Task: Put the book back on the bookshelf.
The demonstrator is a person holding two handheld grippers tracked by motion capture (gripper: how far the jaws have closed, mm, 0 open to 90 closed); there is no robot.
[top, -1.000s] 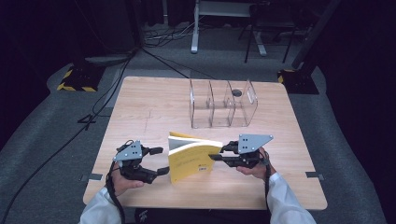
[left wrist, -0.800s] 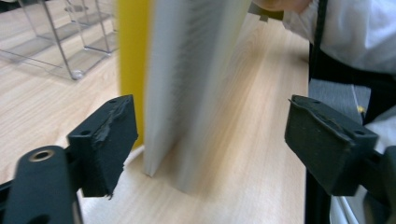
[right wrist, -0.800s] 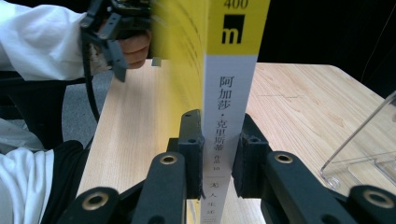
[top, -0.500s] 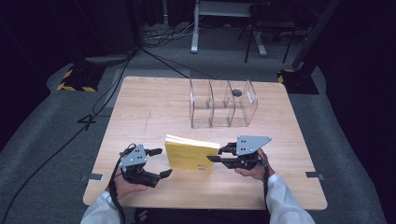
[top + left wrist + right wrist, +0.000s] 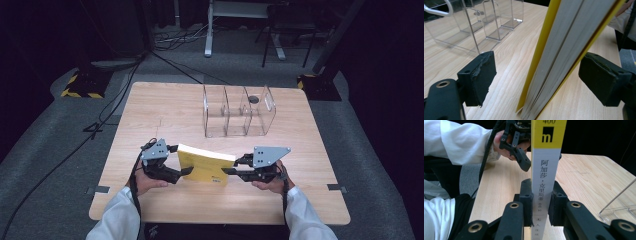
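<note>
A yellow paperback book [image 5: 205,164] stands on its bottom edge on the wooden table [image 5: 165,110], leaning slightly. My right gripper [image 5: 227,171] is shut on its spine end; in the right gripper view both pads press the white and yellow spine [image 5: 545,182], right gripper [image 5: 541,207]. My left gripper [image 5: 186,172] is at the opposite end. In the left gripper view its jaws straddle the page edge of the book [image 5: 559,57] with a gap on each side; the left gripper [image 5: 540,77] is open, and its jaws have just been opening.
A clear plastic organizer [image 5: 239,112] with three upright compartments stands behind the book, toward the table's far side. It also shows as the clear organizer [image 5: 474,27] and a corner of the organizer [image 5: 621,207]. Cables and stands sit on the floor beyond the table.
The book, splayed open and lying flatter a second ago, has closed and now stands on edge. My left gripper has shifted up along the book's left end. The right gripper has stayed put.
</note>
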